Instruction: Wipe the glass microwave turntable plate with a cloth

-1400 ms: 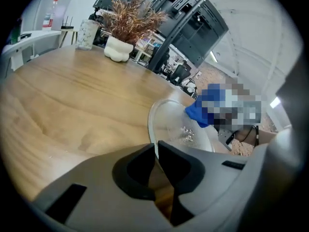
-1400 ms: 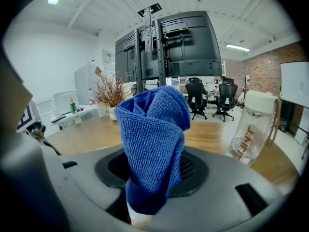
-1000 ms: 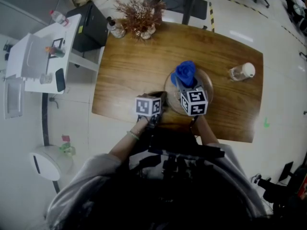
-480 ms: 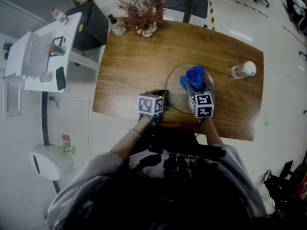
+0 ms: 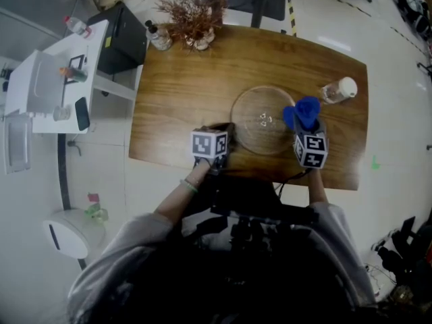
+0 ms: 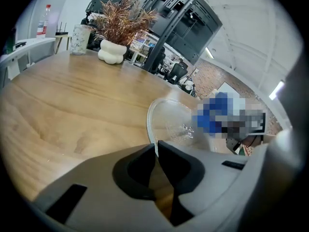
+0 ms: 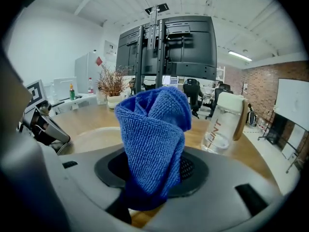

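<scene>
At the lower centre of the head view, the left gripper (image 5: 225, 132) is pinching its fingers shut on the near-left rim of the plate (image 5: 253, 130), a round disc of clear glass lying flat on the wooden desk (image 5: 189, 79). The right gripper (image 5: 305, 128) is clamping a bunched blue terry cloth (image 5: 302, 112) at the disc's right edge. The plate is lying to its left, so the wipe probably sweeps leftward. A clear bottle (image 5: 337, 92) is sitting beyond, upper right.

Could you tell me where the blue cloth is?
In the head view, the blue cloth is in the right claw at the glass plate's right rim, near the bottle.
</scene>
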